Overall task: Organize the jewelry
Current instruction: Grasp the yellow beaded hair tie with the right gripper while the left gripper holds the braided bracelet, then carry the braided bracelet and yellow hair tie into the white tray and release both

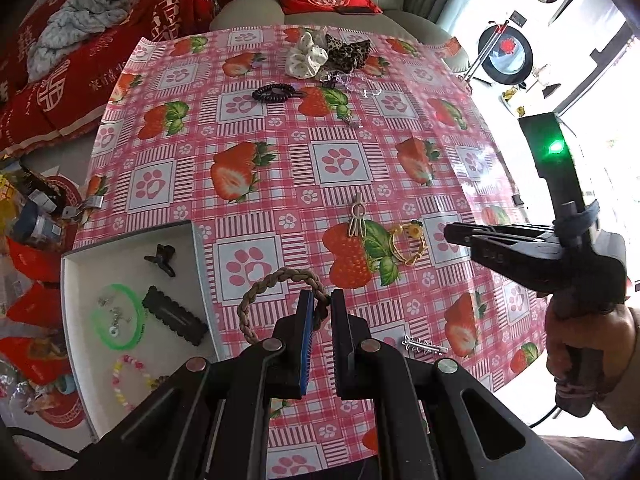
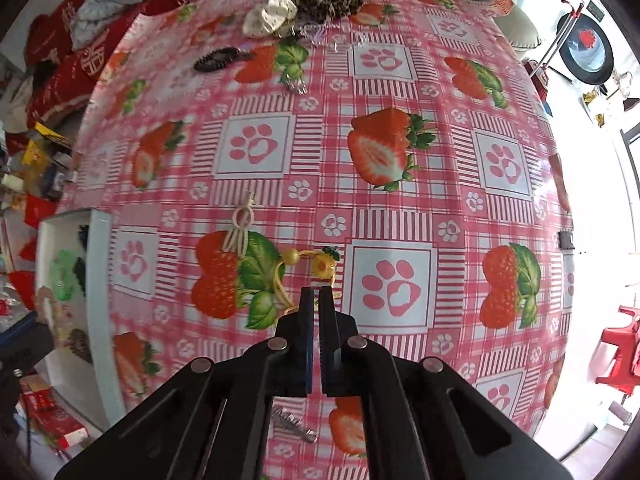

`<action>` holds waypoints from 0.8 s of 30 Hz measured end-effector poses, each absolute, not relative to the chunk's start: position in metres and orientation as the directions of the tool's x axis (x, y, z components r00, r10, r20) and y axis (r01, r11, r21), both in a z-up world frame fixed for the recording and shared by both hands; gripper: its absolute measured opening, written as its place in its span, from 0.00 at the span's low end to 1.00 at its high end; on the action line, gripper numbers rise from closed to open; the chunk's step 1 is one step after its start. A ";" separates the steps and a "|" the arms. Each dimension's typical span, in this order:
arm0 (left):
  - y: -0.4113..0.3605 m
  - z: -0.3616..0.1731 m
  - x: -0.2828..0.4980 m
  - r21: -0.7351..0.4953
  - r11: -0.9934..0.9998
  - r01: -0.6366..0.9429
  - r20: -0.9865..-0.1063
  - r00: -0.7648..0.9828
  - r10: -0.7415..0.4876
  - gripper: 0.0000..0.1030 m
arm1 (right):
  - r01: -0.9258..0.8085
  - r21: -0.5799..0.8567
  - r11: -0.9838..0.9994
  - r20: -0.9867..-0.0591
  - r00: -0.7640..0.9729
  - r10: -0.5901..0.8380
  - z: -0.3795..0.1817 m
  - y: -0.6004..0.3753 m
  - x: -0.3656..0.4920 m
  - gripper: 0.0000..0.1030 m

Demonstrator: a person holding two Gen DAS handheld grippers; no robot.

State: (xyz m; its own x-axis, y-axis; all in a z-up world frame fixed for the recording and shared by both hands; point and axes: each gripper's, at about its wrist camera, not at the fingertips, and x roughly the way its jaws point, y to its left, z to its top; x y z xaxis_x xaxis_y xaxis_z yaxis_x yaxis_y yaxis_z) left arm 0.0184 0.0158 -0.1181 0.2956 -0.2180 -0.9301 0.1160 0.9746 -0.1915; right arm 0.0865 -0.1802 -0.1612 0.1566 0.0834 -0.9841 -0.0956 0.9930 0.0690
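Observation:
In the left wrist view my left gripper [image 1: 321,300] is shut on a brown braided band [image 1: 276,286], held above the cloth just right of the white box [image 1: 192,236]. The box holds a black claw clip [image 1: 162,258], a green ring [image 1: 116,316], a black snap clip [image 1: 174,320] and a bead bracelet [image 1: 128,376]. My right gripper [image 2: 316,290] points down with its jaws shut. A yellow sunflower hair tie [image 2: 304,266] lies at its tips, with no strand visibly pinched. From the left wrist view, that gripper [image 1: 450,234] hangs just right of the tie [image 1: 408,240].
A beige clip [image 1: 357,220] lies left of the yellow tie and a silver comb clip [image 1: 424,346] near the front edge. Far back lie a black coil tie [image 1: 274,92], a white scrunchie [image 1: 306,56], a leopard scrunchie [image 1: 346,54] and some clear pieces [image 1: 360,88].

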 end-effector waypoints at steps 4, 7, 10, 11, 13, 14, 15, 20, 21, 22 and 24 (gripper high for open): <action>0.026 -0.115 0.011 -0.194 0.976 0.098 -0.929 0.303 -0.215 0.14 | -0.082 0.103 0.991 -0.979 0.170 0.116 -0.150 -0.178 0.075 0.02; 0.037 -0.112 0.004 -0.189 0.979 0.080 -0.928 0.312 -0.205 0.14 | -0.076 0.133 0.988 -0.972 0.182 0.145 -0.140 -0.175 0.067 0.02; 0.049 -0.110 -0.004 -0.190 0.980 0.055 -0.925 0.324 -0.197 0.14 | -0.079 0.162 0.984 -0.966 0.192 0.175 -0.130 -0.170 0.061 0.02; 0.053 -0.109 -0.006 -0.190 0.981 0.047 -0.925 0.326 -0.195 0.14 | -0.082 0.167 0.983 -0.965 0.193 0.180 -0.128 -0.169 0.058 0.02; 0.063 -0.108 -0.012 -0.188 0.982 0.027 -0.924 0.334 -0.186 0.14 | -0.091 0.181 0.979 -0.961 0.196 0.196 -0.121 -0.165 0.053 0.02; 0.066 -0.108 -0.015 -0.188 0.982 0.017 -0.924 0.336 -0.183 0.14 | -0.095 0.186 0.978 -0.960 0.197 0.201 -0.119 -0.164 0.052 0.02; 0.070 -0.108 -0.017 -0.188 0.982 0.007 -0.924 0.337 -0.180 0.14 | -0.103 0.191 0.976 -0.958 0.197 0.208 -0.116 -0.160 0.050 0.02; 0.099 -0.114 -0.037 -0.185 0.981 -0.064 -0.929 0.337 -0.153 0.14 | -0.154 0.195 0.969 -0.956 0.193 0.223 -0.103 -0.140 0.039 0.02; 0.107 -0.116 -0.042 -0.184 0.979 -0.085 -0.931 0.335 -0.146 0.14 | -0.172 0.196 0.965 -0.955 0.189 0.228 -0.100 -0.133 0.037 0.02; 0.112 -0.117 -0.045 -0.184 0.978 -0.097 -0.932 0.334 -0.142 0.14 | -0.183 0.197 0.963 -0.954 0.189 0.231 -0.098 -0.129 0.035 0.02; 0.125 -0.120 -0.054 -0.178 0.975 -0.131 -0.936 0.330 -0.126 0.14 | -0.205 0.196 0.959 -0.954 0.186 0.234 -0.097 -0.121 0.032 0.02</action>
